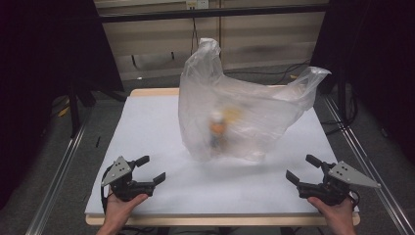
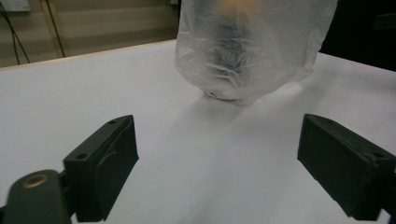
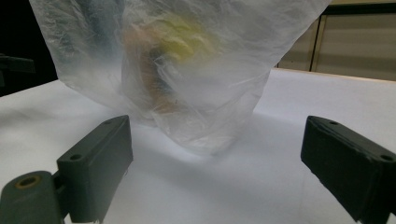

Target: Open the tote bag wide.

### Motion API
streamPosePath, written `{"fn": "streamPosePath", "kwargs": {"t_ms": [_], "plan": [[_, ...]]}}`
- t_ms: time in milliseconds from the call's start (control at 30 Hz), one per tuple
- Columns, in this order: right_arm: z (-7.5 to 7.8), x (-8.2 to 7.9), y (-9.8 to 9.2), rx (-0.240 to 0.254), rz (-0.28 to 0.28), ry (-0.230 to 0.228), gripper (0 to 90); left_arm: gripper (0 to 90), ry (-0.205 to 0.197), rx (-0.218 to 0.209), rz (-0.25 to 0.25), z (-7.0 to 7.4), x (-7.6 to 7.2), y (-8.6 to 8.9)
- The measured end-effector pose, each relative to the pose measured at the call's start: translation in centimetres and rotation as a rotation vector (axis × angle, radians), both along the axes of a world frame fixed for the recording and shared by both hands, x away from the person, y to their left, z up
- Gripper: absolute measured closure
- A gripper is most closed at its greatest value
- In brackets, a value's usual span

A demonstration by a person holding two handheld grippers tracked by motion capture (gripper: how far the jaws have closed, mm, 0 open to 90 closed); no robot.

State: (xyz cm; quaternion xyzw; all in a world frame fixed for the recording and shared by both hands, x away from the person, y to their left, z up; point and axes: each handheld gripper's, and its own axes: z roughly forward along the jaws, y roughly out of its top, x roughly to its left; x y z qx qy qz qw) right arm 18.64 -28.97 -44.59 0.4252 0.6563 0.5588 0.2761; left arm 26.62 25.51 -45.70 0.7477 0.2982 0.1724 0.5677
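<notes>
A translucent white plastic bag [image 1: 235, 110] stands upright in the middle of the white table [image 1: 147, 132], its two handles sticking up. Blurred shapes show through it: an orange and white bottle-like thing [image 1: 216, 128] and something yellow [image 1: 233, 114]. My left gripper [image 1: 150, 169] rests near the front left corner, open, jaws empty and aimed at the bag [image 2: 247, 46]. My right gripper [image 1: 302, 168] sits near the front right corner, open and empty, with the bag [image 3: 187, 70] close ahead of it. Neither touches the bag.
The table's wooden front edge [image 1: 220, 219] runs just under both hands. Metal rails [image 1: 61, 166] flank the table on the floor. Dark stands and cables [image 1: 293, 71] lie behind it. Bare table surface lies between the grippers and the bag.
</notes>
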Motion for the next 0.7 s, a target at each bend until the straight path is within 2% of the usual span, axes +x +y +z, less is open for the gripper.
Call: {"fn": "streamPosePath", "kwargs": {"t_ms": [133, 200, 233, 267, 300, 333, 367, 400, 500, 533, 600, 633, 667, 700], "plan": [[0.0, 0.1, 0.1, -0.006, 0.002, 0.000, 11.6, 17.1, -0.001, 0.019, -0.011, 0.0, -0.1, 0.0], [-0.1, 0.3, 0.1, 0.000, 0.012, 0.008, 17.8, 27.1, -0.008, 0.010, -0.023, 0.1, -0.2, -0.1], [-0.1, 0.3, 0.1, 0.000, 0.012, 0.008, 17.8, 33.9, -0.008, 0.010, -0.023, 0.1, -0.2, -0.1], [-0.1, 0.5, 0.1, 0.002, 0.024, 0.016, 32.0, 39.5, -0.014, 0.019, -0.040, 0.2, -0.2, -0.1], [-0.1, 0.6, 0.1, 0.005, 0.024, 0.017, 35.9, 43.5, -0.004, -0.006, -0.026, 0.2, -0.3, -0.3], [-0.1, 0.6, 0.1, 0.005, 0.024, 0.017, 35.9, 45.5, -0.004, -0.006, -0.026, 0.2, -0.3, -0.3], [-0.1, 0.7, 0.1, 0.014, 0.027, 0.025, 40.8, 45.5, -0.017, 0.022, -0.046, 0.3, -0.2, -0.1], [-0.1, 0.9, 0.1, 0.015, 0.053, 0.030, 52.7, 57.9, 0.003, 0.003, -0.066, 0.4, -0.1, -0.2], [0.1, 1.0, 0.1, 0.021, 0.070, 0.036, 65.3, 65.4, 0.002, 0.007, -0.083, 0.6, 0.0, -0.3], [0.1, 1.2, 0.2, 0.030, 0.086, 0.042, 67.3, 66.9, 0.030, -0.010, -0.096, 0.7, 0.0, -0.7], [0.2, 1.3, 0.3, 0.033, 0.101, 0.052, 70.7, 69.6, 0.045, -0.012, -0.105, 0.8, 0.0, -0.9], [0.3, 1.6, 0.5, 0.030, 0.125, 0.065, 78.3, 76.1, 0.040, 0.016, -0.115, 1.2, -0.2, -1.2], [0.4, 1.7, 0.7, 0.027, 0.134, 0.065, 80.0, 78.7, 0.040, 0.016, -0.115, 1.2, -0.2, -1.2], [0.5, 1.8, 0.8, 0.025, 0.142, 0.068, 83.5, 80.3, 0.069, 0.001, -0.163, 1.5, -0.2, -1.6]]}}
